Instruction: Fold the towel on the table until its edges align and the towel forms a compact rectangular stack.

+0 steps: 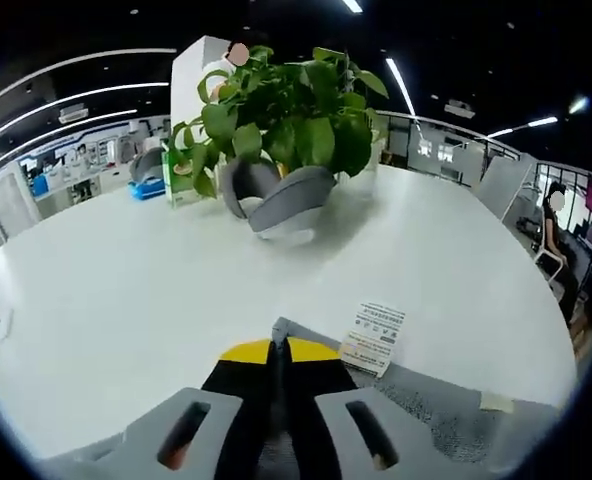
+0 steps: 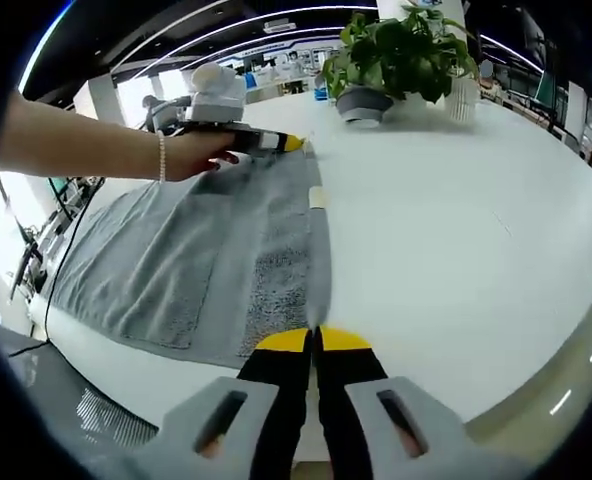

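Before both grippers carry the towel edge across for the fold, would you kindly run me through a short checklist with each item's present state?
1. Left gripper shut on the towel corner: ok.
2. Right gripper shut on the towel's edge: ok.
3. Towel lying flat on the table between the two grips: ok, mild wrinkles.
4. Care label clear of the left gripper's fingers: ok.
5. Potted plant clear of the fold path: ok, it stands far back.
6. Towel's near edge fully on the table: cannot tell.
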A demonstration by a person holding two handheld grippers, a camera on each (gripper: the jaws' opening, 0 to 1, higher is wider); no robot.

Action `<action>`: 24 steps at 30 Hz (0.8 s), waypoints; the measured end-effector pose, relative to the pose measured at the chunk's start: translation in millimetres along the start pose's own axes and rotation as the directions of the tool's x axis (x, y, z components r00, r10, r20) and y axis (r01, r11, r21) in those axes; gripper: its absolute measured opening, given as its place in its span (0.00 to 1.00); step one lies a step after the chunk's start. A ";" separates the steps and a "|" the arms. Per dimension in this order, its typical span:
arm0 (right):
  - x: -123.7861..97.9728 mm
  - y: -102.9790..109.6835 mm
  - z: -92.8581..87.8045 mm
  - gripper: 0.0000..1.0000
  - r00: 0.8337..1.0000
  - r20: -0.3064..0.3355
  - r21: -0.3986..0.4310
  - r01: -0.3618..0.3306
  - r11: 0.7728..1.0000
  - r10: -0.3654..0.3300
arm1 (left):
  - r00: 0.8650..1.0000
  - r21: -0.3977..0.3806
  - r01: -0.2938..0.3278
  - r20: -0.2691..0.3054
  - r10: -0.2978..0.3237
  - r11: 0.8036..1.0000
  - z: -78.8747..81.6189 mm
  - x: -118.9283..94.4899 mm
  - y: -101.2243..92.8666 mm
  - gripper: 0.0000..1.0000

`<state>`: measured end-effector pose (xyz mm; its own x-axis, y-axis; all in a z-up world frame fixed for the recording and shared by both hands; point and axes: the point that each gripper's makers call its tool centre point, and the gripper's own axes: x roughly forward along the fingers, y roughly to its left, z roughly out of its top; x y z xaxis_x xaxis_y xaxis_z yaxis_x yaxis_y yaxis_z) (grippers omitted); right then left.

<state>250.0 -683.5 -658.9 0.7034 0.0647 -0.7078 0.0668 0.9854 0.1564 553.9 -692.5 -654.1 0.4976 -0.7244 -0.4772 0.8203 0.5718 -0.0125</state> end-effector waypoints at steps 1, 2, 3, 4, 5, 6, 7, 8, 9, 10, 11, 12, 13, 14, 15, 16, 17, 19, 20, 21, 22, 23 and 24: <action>-0.8 2.1 -1.4 0.00 1.000 -0.009 0.021 -0.007 1.000 0.008 | 1.000 -0.007 0.000 -0.005 0.000 1.000 -1.0 0.2 1.3 0.03; -1.2 3.8 -1.4 0.00 1.000 -0.010 0.024 -0.017 1.000 0.017 | 1.000 -0.014 0.003 -0.010 -0.003 1.000 -1.1 -1.4 1.9 0.03; -2.6 4.6 -1.4 0.00 1.000 -0.013 0.028 -0.019 0.999 0.019 | 1.000 -0.015 0.011 -0.012 -0.011 1.000 0.7 -4.0 -0.9 0.03; -4.0 5.1 -0.7 0.00 1.000 -0.012 0.027 -0.020 0.999 0.020 | 1.000 -0.025 0.013 -0.011 -0.013 1.000 3.7 -7.4 -1.4 0.03; -6.2 5.3 0.7 0.00 1.000 -0.007 0.026 -0.019 0.999 0.019 | 1.000 -0.022 0.018 -0.011 -0.019 1.000 4.7 -8.1 -2.7 0.03; -8.7 3.8 4.9 0.00 1.000 0.011 0.032 -0.011 0.999 0.011 | 1.000 -0.017 0.019 -0.005 -0.019 1.000 9.5 -11.7 -3.2 0.03; -10.7 3.5 8.3 0.00 1.000 0.024 0.034 -0.011 0.999 0.010 | 1.000 -0.013 0.018 0.002 -0.018 1.000 13.8 -14.6 -3.4 0.03; -13.4 4.1 12.3 0.00 0.999 0.028 0.043 -0.019 0.999 0.018 | 1.000 -0.017 0.018 0.019 -0.017 1.000 21.3 -18.7 -3.4 0.03; -14.9 4.6 14.9 0.00 0.999 0.030 0.046 -0.024 0.999 0.023 | 0.999 -0.024 0.018 0.030 -0.017 1.000 26.0 -21.3 -3.3 0.03; -16.5 5.3 17.7 0.00 0.999 0.035 0.045 -0.028 0.999 0.026 | 0.999 -0.028 0.017 0.037 -0.016 0.999 30.1 -23.9 -3.2 0.03; -18.7 6.5 21.1 0.00 0.999 0.040 0.043 -0.033 0.999 0.032 | 0.999 -0.023 0.017 0.043 -0.016 1.000 36.9 -26.1 -4.6 0.03; -20.5 7.4 23.6 0.00 0.998 0.044 0.040 -0.037 0.998 0.036 | 0.999 -0.020 0.014 0.045 -0.013 1.000 39.2 -28.7 -4.0 0.03; -23.6 8.2 27.7 0.00 0.998 0.058 0.036 -0.039 0.999 0.037 | 0.999 -0.017 0.011 0.045 -0.010 1.000 41.3 -33.1 -2.4 0.03; -25.2 8.3 30.1 0.00 0.997 0.066 0.032 -0.039 0.999 0.037 | 0.999 -0.016 0.009 0.044 -0.008 1.000 42.4 -35.8 -1.5 0.03; -27.7 9.0 32.5 0.00 0.997 0.070 0.027 -0.041 0.999 0.039 | 0.999 -0.017 0.005 0.042 -0.004 1.000 43.3 -40.2 -1.0 0.03; -29.3 9.3 33.9 0.00 0.996 0.075 0.026 -0.043 0.999 0.041 | 0.999 -0.017 0.001 0.039 0.000 1.000 44.8 -44.8 -0.2 0.03; -31.0 9.5 35.7 0.00 0.996 0.083 0.026 -0.044 0.999 0.042 | 0.999 -0.018 -0.006 0.038 0.007 1.000 45.1 -46.5 1.3 0.03; -34.0 10.1 38.7 0.00 0.995 0.092 0.022 -0.050 0.999 0.048 | 0.999 -0.020 -0.016 0.044 0.017 1.000 50.3 -53.9 1.4 0.03; -35.6 10.4 40.4 0.00 0.994 0.093 0.018 -0.054 0.998 0.052 | 0.998 -0.008 -0.016 0.052 0.017 1.000 55.8 -55.3 0.7 0.03; -37.3 10.3 41.5 0.00 0.994 0.095 0.014 -0.055 0.998 0.053 | 0.998 -0.004 -0.018 0.056 0.018 1.000 57.7 -55.7 0.8 0.03; -38.9 9.7 43.5 0.00 0.993 0.100 0.007 -0.056 0.998 0.055 | 0.997 0.013 -0.022 0.068 0.021 1.000 63.0 -57.7 0.1 0.03; -40.0 8.9 44.8 0.00 0.993 0.102 0.005 -0.057 0.998 0.056 | 0.997 0.022 -0.025 0.076 0.023 0.999 66.2 -59.9 -0.5 0.03; -41.2 7.9 47.2 0.00 0.993 0.107 0.003 -0.059 0.998 0.058 | 0.996 0.023 -0.027 0.083 0.025 0.999 69.0 -61.5 -0.8 0.03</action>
<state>254.9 -685.8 -596.0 0.7776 0.1051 -0.6200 0.0274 0.9793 0.2004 542.0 -674.9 -564.1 0.5399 -0.7390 -0.4029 0.8127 0.5823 0.0209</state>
